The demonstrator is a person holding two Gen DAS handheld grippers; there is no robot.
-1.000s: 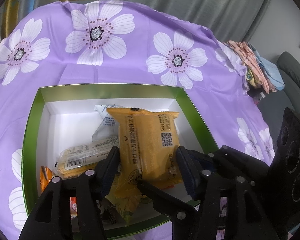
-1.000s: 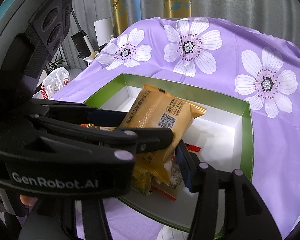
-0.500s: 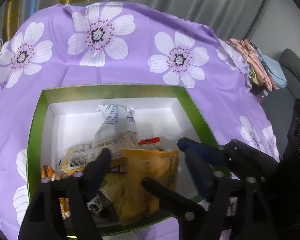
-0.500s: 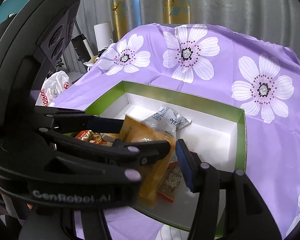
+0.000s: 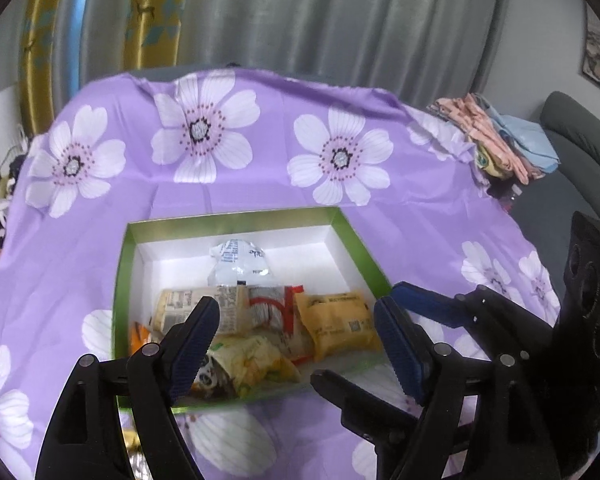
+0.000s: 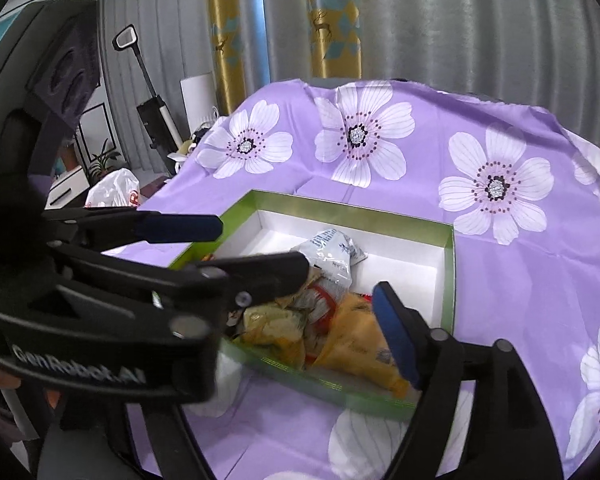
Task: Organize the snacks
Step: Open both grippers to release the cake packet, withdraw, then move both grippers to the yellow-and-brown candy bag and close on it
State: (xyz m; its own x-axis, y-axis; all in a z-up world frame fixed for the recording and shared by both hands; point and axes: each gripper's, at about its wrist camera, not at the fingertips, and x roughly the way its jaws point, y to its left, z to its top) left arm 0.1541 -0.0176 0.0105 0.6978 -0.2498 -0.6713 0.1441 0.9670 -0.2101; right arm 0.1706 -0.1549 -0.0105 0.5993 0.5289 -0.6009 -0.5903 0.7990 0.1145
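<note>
A green-rimmed white box (image 5: 236,218) sits on the purple flowered cloth. Inside lie several snack packs: an orange pack (image 5: 340,326), a white foil pack (image 5: 240,262), a tan pack (image 5: 228,308) and a yellow-green pack (image 5: 248,364). My left gripper (image 5: 296,340) is open and empty, above the box's near edge. The box also shows in the right wrist view (image 6: 450,256), with the orange pack (image 6: 356,344) near its front. My right gripper is open; only its right finger (image 6: 394,332) shows clearly, the left gripper's body (image 6: 148,288) hides the other.
The purple cloth (image 5: 260,184) covers the whole table. Folded clothes (image 5: 496,140) lie at the far right edge, next to a grey sofa (image 5: 580,152). More snack wrappers (image 5: 130,444) lie at the near left. Curtains hang behind; a plastic bag (image 6: 114,194) sits off the table's left.
My left gripper opened and let go of the orange pack, which dropped into the box. Both grippers then pulled back and up from the box.
</note>
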